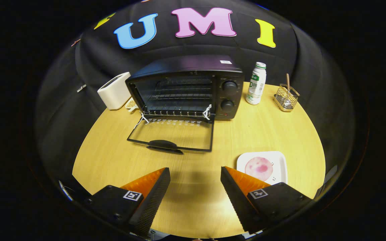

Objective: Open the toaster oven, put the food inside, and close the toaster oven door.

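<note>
Black-cased, the toaster oven (pixel 186 87) sits at the far side of the wooden table (pixel 112 160), its glass door (pixel 171 135) already dropped flat toward the gripper. Nearer than the oven and off to its right lies a white plate (pixel 280 164) carrying the pink round food (pixel 259 168), just beyond the right finger. The gripper (pixel 195 175) hangs wide open, holding nothing, aimed at the oven, so reaching the food likely means swinging right.
</note>
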Tool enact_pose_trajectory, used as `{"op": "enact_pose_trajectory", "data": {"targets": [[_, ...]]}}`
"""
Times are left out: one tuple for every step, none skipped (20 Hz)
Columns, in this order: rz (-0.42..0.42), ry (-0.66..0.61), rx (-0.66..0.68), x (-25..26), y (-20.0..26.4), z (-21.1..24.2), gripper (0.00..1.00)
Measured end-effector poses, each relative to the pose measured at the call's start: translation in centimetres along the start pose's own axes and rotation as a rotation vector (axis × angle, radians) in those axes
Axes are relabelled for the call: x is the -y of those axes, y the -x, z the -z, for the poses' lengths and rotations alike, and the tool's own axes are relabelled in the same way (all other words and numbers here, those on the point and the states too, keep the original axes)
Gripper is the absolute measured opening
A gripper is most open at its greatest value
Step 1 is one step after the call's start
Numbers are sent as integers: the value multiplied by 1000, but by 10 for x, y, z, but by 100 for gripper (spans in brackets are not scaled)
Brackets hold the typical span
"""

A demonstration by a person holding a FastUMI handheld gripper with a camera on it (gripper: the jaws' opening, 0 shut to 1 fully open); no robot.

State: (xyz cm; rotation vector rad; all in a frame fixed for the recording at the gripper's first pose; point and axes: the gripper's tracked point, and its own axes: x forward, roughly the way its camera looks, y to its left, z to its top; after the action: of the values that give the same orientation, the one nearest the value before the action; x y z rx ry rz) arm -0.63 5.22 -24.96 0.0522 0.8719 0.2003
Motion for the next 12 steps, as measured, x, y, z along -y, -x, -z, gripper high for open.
{"op": "enact_pose_trajectory", "data": {"targets": [[1,-13,-7,14,3,-3,100],[3,-28,-14,30,5,-6,100],[8,-42,-18,45,7,-9,100],[13,-55,-24,60,8,-12,100],[17,-69,-29,76,9,-14,100],[20,-85,-34,91,10,-15,100],[22,-105,-41,103,11,-16,100],[25,-125,-46,116,13,-17,100],[21,-145,-51,127,13,-19,100],[13,-161,-62,136,12,-19,100],[2,-174,-82,144,10,-18,100],[-7,-182,-99,154,7,-15,100]]}}
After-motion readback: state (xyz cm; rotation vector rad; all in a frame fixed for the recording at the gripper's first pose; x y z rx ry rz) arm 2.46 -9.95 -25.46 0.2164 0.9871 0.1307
